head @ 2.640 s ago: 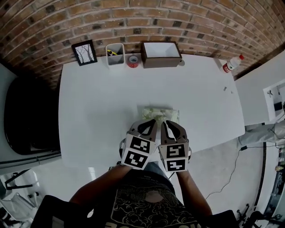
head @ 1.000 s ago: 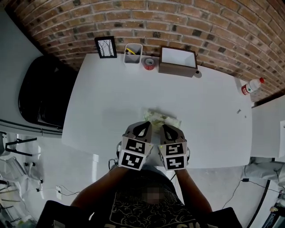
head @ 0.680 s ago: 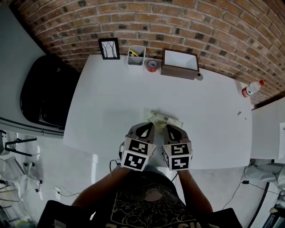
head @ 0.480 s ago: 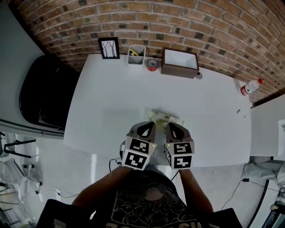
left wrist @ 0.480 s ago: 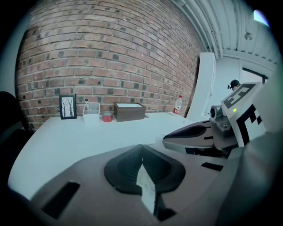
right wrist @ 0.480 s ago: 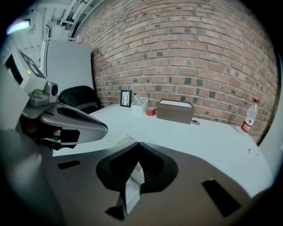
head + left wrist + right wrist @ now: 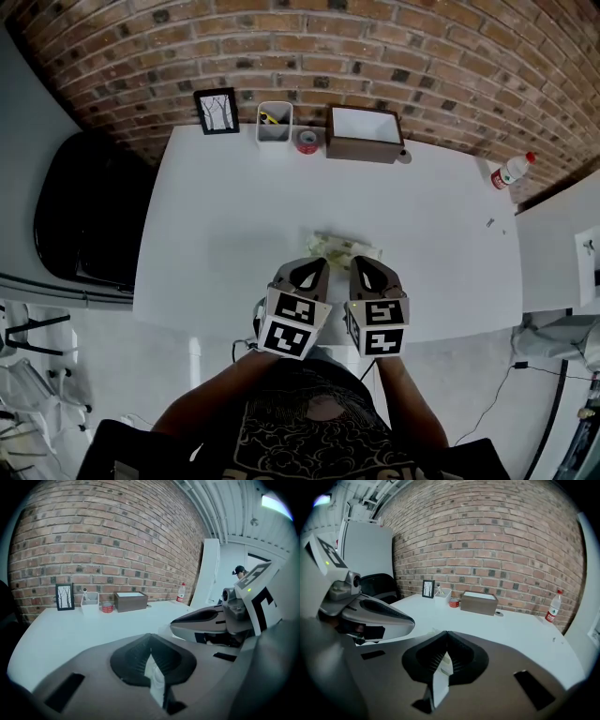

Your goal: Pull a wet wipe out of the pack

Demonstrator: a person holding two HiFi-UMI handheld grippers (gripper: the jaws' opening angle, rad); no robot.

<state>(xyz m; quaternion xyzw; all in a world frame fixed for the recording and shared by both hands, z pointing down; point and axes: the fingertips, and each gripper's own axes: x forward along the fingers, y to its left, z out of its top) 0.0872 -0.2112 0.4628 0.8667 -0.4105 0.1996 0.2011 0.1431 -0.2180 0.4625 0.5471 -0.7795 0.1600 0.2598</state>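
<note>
two grey hand-held grippers with black-and-white marker cubes are held side by side over the near edge of a white rectangular table (image 7: 234,216). the left gripper (image 7: 314,265) is seen with its jaws brought together at the tips, its ribbed black pads (image 7: 133,660) meeting in a point, and no object is made out between them. the right gripper (image 7: 364,267) is closed in the same way and nothing is gripped. a pale green soft pack of wet wipes (image 7: 345,247) lies flat on the table just beyond both sets of tips, its near edge covered by them. along the far edge, by a red brick wall (image 7: 375,47), a small black-framed picture (image 7: 217,111), a white pen holder (image 7: 275,123), a red roll of tape (image 7: 307,141) and a brown open box (image 7: 365,135) are lined up. a clear plastic bottle with a red label (image 7: 507,171) stands well apart at the right corner.
</note>
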